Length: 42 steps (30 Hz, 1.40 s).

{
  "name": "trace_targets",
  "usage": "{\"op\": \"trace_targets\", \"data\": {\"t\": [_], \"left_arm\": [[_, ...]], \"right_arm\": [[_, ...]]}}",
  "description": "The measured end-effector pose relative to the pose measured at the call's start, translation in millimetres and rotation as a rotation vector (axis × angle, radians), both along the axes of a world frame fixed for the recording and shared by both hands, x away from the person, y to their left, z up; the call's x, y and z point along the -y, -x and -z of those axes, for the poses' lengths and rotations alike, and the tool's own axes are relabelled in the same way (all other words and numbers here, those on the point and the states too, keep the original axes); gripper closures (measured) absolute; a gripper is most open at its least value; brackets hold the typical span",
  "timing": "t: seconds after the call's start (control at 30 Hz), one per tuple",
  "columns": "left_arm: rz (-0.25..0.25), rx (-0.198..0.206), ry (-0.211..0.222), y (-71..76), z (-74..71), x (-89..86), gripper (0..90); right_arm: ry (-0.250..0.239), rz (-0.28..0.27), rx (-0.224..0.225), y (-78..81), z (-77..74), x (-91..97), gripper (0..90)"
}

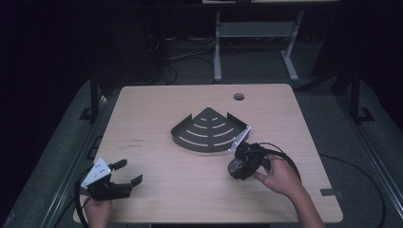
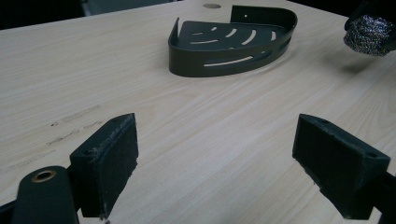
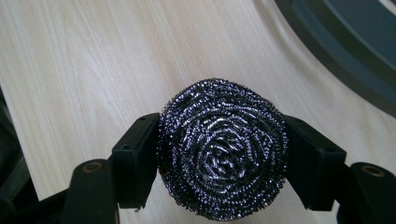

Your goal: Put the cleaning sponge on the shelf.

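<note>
On the wooden table (image 1: 157, 166), a steel scourer (image 3: 222, 147) is pinched by the right gripper (image 3: 222, 154) just beside the black corner shelf (image 1: 209, 130); the left gripper (image 2: 217, 163) is spread, nothing between its jaws. No legible writing is seen.

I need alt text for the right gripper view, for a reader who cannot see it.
The right gripper clamps a round, shiny steel-wire scouring ball between its two black jaws, above a light wooden table. The curved rim of a dark metal corner tray shows at the upper right.

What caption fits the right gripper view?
Right gripper clamps a steel wool scrubber above the wooden table.
</note>
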<state>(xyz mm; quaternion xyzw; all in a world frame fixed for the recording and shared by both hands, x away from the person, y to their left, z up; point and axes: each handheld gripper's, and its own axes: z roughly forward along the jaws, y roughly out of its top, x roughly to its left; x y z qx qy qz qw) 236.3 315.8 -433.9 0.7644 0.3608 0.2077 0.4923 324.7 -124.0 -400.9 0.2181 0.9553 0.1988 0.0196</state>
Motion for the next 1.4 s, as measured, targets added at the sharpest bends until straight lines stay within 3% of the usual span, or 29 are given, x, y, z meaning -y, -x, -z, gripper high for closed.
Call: {"op": "trace_targets", "data": {"t": [0.5, 0.63, 1.1, 1.4], "left_arm": [[0.001, 0.002, 0.002, -0.2, -0.2, -0.1, 13.7], [0.0, 0.002, 0.002, -0.2, -0.2, -0.6, 13.7], [-0.004, 0.0, 0.008, -0.4, -0.2, -1.5, 13.7], [0.0, 0.0, 0.01, -0.9, -0.4, -1.1, 13.7]], "right_arm": [[-0.006, -0.005, 0.001, -12.3, -19.0, -0.4, 32.3], [-0.021, -0.008, -0.006, -16.1, -20.7, -0.5, 32.2], [0.009, -0.005, 0.004, -24.3, -24.7, -5.7, 32.3], [0.004, -0.008, 0.0, -34.0, -28.7, -9.9, 32.3]]}}
